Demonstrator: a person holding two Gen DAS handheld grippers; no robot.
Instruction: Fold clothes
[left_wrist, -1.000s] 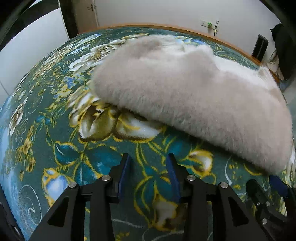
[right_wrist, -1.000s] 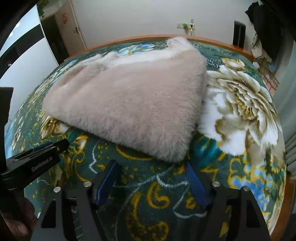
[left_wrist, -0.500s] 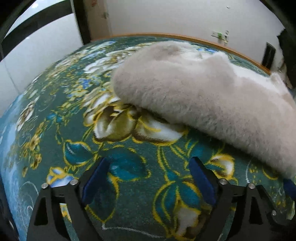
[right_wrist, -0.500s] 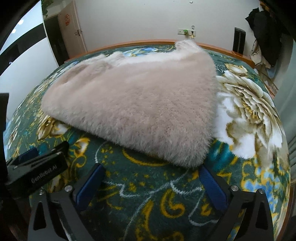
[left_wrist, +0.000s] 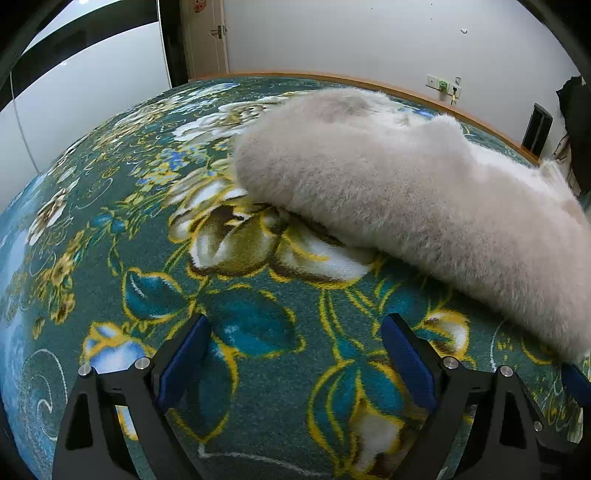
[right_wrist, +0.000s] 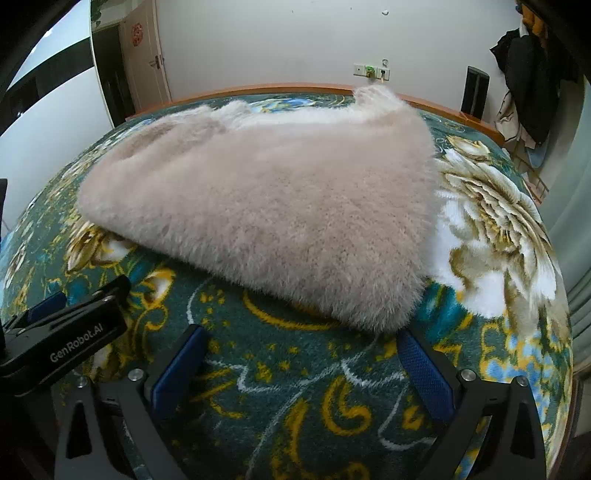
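A fluffy pale-pink garment lies folded into a thick bundle on a bed covered by a dark green floral blanket; in the left wrist view the same garment stretches from the middle toward the right edge, its near hem resting on a white and gold flower in the pattern.

The left tongs are released, jaws spread wide with only blanket between the blue pads; they sit just short of the garment's near edge, apart from it. The right tongs are likewise released and wide; the right-hand pad stands just beside the garment's nearest corner, though whether it touches the fur cannot be told. The left tongs show at the left of the right wrist view, black with white lettering, near the garment's near left edge.

Beyond the bed runs a wooden bed edge, then a white wall with a socket; a door stands at the left; dark clothes hang at the right, beside a black panel. Nothing lies between either tongs and the garment.
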